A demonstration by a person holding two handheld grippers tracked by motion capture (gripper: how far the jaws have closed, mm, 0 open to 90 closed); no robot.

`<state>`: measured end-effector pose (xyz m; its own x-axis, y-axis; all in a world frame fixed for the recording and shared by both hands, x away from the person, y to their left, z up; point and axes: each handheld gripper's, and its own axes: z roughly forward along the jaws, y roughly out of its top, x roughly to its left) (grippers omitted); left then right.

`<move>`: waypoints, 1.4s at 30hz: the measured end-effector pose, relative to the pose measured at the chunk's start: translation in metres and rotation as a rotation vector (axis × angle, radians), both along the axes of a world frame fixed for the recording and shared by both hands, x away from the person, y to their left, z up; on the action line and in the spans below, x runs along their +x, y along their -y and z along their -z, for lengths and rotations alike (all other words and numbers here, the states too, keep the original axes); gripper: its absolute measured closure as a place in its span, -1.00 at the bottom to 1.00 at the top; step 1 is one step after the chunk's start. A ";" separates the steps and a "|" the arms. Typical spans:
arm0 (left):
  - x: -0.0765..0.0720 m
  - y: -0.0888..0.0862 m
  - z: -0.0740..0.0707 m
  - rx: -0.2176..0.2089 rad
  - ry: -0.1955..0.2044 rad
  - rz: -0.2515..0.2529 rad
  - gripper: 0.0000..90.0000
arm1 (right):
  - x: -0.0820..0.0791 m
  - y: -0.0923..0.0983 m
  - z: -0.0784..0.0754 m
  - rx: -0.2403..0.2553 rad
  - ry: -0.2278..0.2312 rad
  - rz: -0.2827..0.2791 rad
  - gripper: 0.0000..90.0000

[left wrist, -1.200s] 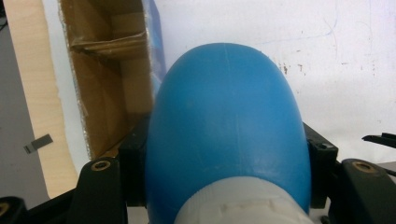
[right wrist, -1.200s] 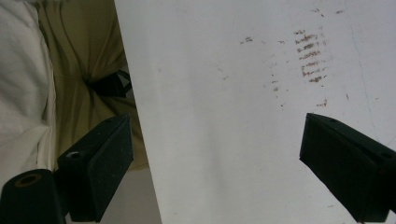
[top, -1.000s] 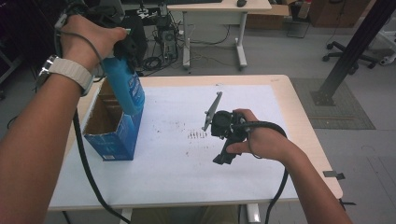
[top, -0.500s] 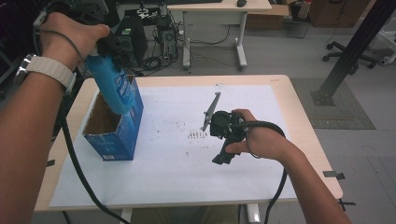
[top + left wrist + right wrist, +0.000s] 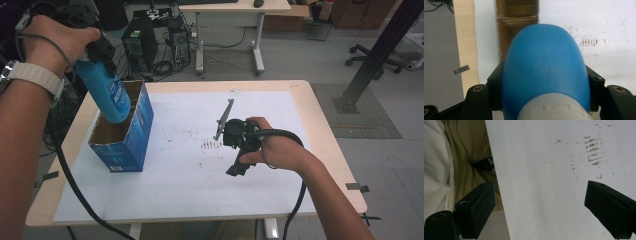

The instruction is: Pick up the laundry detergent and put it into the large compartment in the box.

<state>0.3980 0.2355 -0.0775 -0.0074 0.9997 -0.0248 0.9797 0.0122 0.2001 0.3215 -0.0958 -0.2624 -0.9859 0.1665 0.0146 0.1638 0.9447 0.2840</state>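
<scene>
Your left gripper (image 5: 102, 50) clamps the blue bottle (image 5: 106, 92), hanging base-down directly over the open cardboard box (image 5: 131, 135) near the bench's (image 5: 300, 90) left edge; your right gripper (image 5: 239, 167) rests wide, empty.

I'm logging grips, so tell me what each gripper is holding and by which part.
The left gripper holds the blue bottle near its white cap end. The right gripper is open, holding nothing.
</scene>
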 end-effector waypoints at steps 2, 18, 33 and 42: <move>0.000 -0.004 0.003 0.009 0.001 -0.006 -0.17 | 0.001 0.000 0.000 0.001 0.001 -0.003 -0.78; 0.004 -0.020 0.029 0.026 -0.013 -0.017 -0.17 | 0.002 -0.006 0.002 -0.005 -0.007 -0.010 -0.78; 0.011 -0.022 0.053 0.025 -0.026 -0.005 -0.17 | 0.003 -0.005 0.005 -0.011 -0.014 0.000 -0.78; 0.014 -0.024 0.071 0.028 -0.039 0.007 -0.17 | 0.004 -0.007 0.006 -0.012 -0.016 -0.003 -0.78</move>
